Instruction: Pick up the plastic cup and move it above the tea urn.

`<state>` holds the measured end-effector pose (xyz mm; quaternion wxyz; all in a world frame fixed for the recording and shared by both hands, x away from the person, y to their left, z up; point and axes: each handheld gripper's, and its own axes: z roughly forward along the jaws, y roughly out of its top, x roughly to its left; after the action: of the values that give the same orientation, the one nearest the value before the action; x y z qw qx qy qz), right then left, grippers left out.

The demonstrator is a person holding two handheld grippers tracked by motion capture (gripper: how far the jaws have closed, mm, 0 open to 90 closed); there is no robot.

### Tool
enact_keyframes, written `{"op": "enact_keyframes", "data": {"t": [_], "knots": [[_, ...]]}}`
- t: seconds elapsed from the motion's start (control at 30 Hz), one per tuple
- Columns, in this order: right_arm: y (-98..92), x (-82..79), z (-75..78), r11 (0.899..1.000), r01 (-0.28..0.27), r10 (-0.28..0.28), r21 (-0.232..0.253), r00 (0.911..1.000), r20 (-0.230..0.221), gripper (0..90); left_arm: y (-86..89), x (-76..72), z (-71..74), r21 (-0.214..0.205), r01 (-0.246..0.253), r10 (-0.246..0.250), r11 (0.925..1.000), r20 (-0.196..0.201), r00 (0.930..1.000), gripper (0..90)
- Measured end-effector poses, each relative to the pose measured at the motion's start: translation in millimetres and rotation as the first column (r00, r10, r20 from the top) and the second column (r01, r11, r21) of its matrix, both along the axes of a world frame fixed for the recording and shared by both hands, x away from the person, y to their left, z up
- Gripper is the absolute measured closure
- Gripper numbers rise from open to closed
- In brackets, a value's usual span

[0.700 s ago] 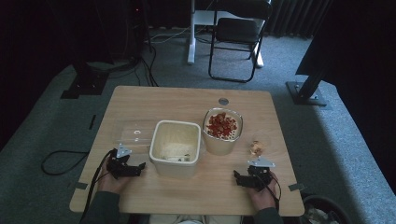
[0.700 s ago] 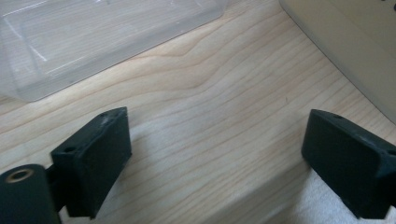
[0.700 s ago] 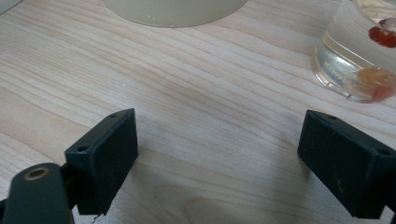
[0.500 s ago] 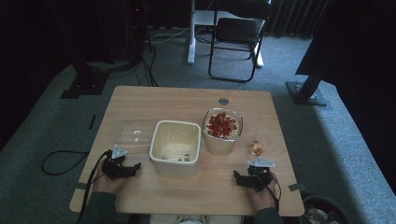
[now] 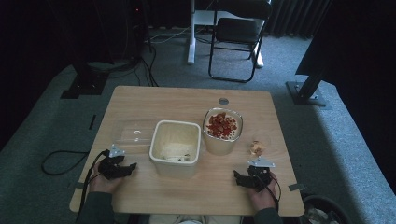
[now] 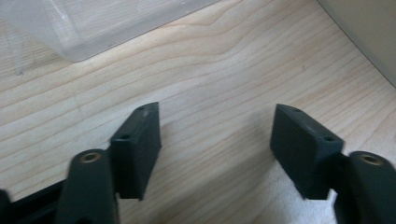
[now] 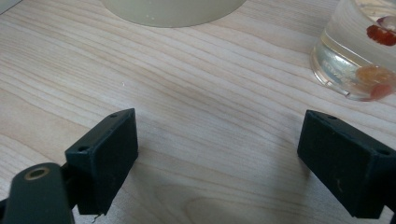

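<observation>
While tubs (image 5: 175, 147) intervene, grippers (image 5: 117, 166) wait.

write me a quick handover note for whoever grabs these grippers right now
Left gripper: jaws open, nothing between them, low over the table at its near left edge.
Right gripper: jaws open, empty, at the near right edge.
Things: square cream tub in the middle, a little food in its bottom; round container of red pieces to its right; small clear cup with a few pieces just ahead of the right gripper; clear lid lying flat ahead of the left gripper.
Done: nothing gripped at present.
Left: probably moving food between containers and fitting the lid.
</observation>
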<state>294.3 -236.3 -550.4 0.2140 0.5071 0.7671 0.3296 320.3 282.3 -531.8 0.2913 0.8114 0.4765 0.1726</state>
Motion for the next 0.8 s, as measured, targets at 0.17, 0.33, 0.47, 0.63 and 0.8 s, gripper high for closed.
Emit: {"op": "enact_keyframes", "data": {"t": [0.17, 0.33, 0.47, 0.63, 0.8], "knots": [[-0.1, 0.0, 0.0, 1.0, -0.001, 0.001, -0.001, 1.0, 0.0, 11.8, 3.6, -3.6, 8.4, 0.003, -0.012, 0.012, 0.9999, 0.029, 0.9995, 41.0], [0.0, 0.0, 0.1, 1.0, 0.001, -0.001, -0.001, 1.0, 0.0, 11.9, 13.4, -4.0, 27.3, -0.047, -0.031, 0.035, 0.9984, 0.078, 0.9964, 41.2], [0.2, 0.0, 0.0, 1.0, 0.003, -0.003, 0.0, 1.0, 0.0, 11.9, 19.6, -0.1, 46.1, -0.059, -0.036, 0.043, 0.9976, 0.121, 0.9917, 41.2], [0.4, 0.0, 0.1, 1.0, 0.005, -0.005, 0.0, 1.0, -0.001, 11.9, 26.6, 15.1, 67.3, -0.053, -0.062, 0.07, 0.9967, 0.169, 0.9831, 41.2], [0.4, 0.0, 0.0, 1.0, 0.005, -0.005, 0.0, 1.0, 0.0, 11.9, 30.6, 31.3, 82.3, -0.041, -0.11, 0.117, 0.993, 0.206, 0.9716, 42.6]]}}
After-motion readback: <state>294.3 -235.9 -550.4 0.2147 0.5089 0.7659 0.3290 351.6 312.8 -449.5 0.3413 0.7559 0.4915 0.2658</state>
